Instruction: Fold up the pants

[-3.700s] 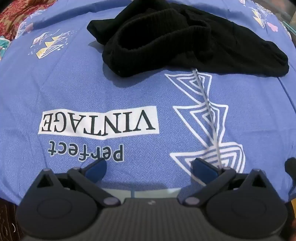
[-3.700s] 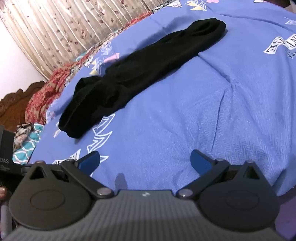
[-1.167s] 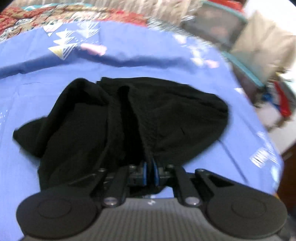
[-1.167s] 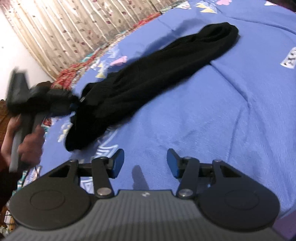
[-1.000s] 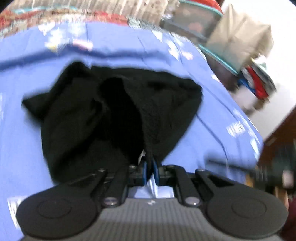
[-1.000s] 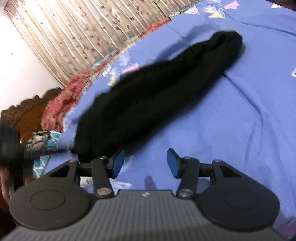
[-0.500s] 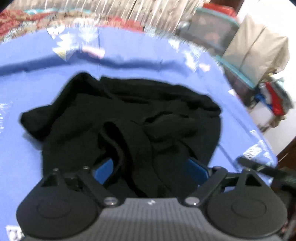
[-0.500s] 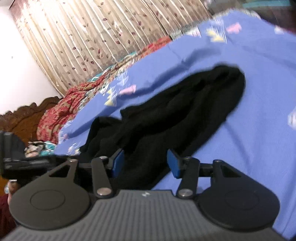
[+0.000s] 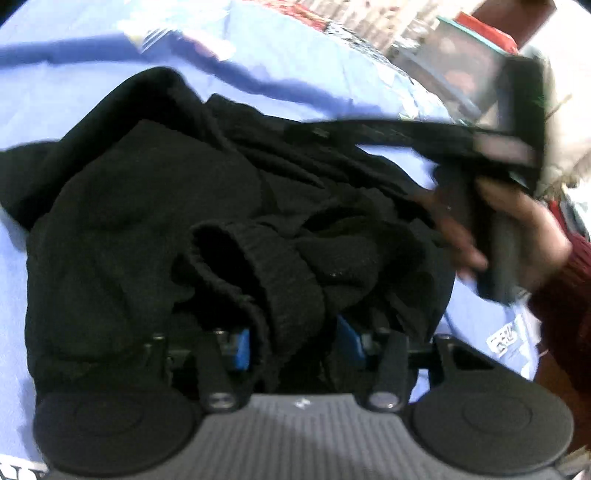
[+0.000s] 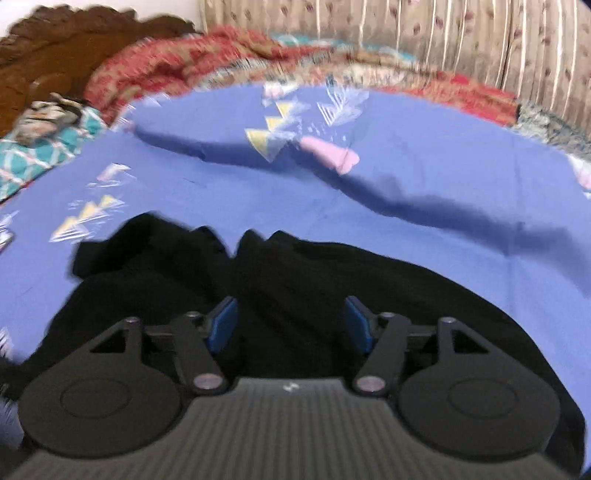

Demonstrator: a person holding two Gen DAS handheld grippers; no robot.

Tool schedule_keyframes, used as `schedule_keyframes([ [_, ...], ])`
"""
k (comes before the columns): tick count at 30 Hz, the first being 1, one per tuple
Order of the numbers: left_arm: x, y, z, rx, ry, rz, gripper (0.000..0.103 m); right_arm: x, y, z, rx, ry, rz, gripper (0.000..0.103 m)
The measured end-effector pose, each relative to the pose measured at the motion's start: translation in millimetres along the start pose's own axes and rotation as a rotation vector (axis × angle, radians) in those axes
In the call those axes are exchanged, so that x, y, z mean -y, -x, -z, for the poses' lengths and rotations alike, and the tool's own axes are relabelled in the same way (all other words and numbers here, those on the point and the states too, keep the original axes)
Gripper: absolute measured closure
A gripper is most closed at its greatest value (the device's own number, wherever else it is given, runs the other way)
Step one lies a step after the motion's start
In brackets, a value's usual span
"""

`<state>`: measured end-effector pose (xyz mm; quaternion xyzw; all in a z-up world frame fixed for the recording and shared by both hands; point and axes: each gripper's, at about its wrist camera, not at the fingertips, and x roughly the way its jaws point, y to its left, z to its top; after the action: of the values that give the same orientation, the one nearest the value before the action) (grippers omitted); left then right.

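Left gripper (image 9: 293, 343): blue pads spread, a ribbed cuff of the pants (image 9: 147, 229) bunched between them; grip not closed.
Right gripper (image 10: 291, 323): fingers parted over black cloth, pinching nothing.
Pants: crumpled heap on the blue sheet (image 10: 406, 177), directly before both grippers.
Right hand (image 9: 517, 236): holds the right gripper's handle at the heap's right edge.
Open room: bare sheet beyond the pants; a red blanket (image 10: 177, 62) and curtain (image 10: 461, 33) bound it.

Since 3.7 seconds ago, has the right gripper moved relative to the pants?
Yes. The right gripper has closed in over the pants, which earlier lay well ahead on the blue bedsheet.
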<state>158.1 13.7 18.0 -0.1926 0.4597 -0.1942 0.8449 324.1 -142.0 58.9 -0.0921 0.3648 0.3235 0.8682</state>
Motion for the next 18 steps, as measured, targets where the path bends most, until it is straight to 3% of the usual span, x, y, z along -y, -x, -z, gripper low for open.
schedule_keyframes([
  [1, -5.2, 4.1, 2.5, 0.003, 0.008, 0.006, 0.058, 2.7, -12.0, -7.3, -0.019, -0.015, 0.003, 0.038],
  [4, -6.8, 4.4, 0.8, 0.010, 0.044, -0.002, 0.038, 5.7, -42.2, -17.0, -0.083, -0.028, 0.027, 0.040],
  [6, -4.3, 4.2, -0.7, 0.027, 0.056, 0.009, 0.049, 2.7, -49.3, -14.1, -0.138, -0.014, 0.052, 0.070],
  [7, -1.6, 4.2, -1.9, 0.028, 0.052, 0.004, 0.074, 2.4, -50.1, -12.8, -0.168, -0.007, 0.069, 0.094],
  [8, 2.0, 4.9, -2.8, 0.027, 0.046, -0.002, 0.091, 3.5, -42.1, -10.1, -0.167, -0.014, 0.099, 0.096],
  [13, 1.6, 42.6, 5.0, 0.090, 0.053, 0.028, 0.092, 47.5, 65.1, -25.7, 0.110, -0.233, 0.146, 0.096],
  [18, -25.3, 140.2, 4.8, 0.257, 0.124, 0.069, 0.092, 110.3, 204.7, -31.9, 0.423, -0.456, 0.225, 0.096],
])
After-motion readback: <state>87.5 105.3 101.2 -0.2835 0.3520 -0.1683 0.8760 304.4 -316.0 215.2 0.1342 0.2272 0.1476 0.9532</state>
